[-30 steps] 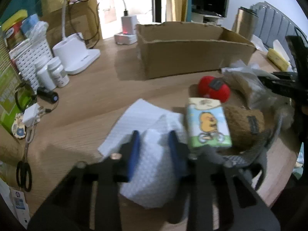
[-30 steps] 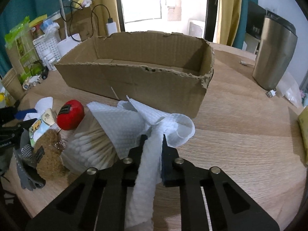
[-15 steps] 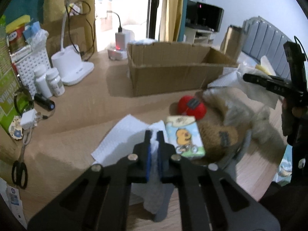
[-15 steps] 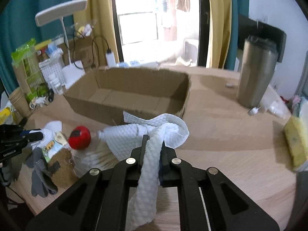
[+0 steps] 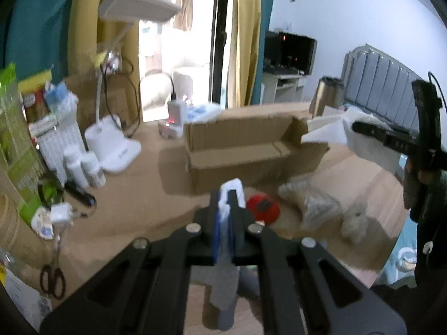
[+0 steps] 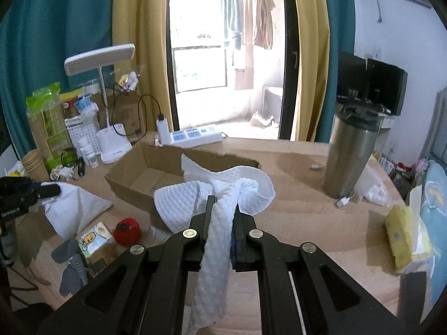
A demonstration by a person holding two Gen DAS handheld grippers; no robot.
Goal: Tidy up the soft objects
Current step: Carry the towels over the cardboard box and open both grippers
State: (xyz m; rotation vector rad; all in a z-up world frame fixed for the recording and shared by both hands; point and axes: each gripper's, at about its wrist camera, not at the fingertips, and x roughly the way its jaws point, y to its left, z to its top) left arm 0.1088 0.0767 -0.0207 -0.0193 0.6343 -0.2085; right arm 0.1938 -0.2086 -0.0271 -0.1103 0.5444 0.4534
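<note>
Cloths (image 6: 220, 195) are light and limp; both jaws are closed on bunched folds, above the worktop (image 6: 321, 223).

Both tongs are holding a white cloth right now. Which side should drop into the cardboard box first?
Right, probably. The right tongs hold their white cloth raised just in front of the cardboard box, almost over its near wall. The left tongs hold theirs farther back, short of it.
</note>
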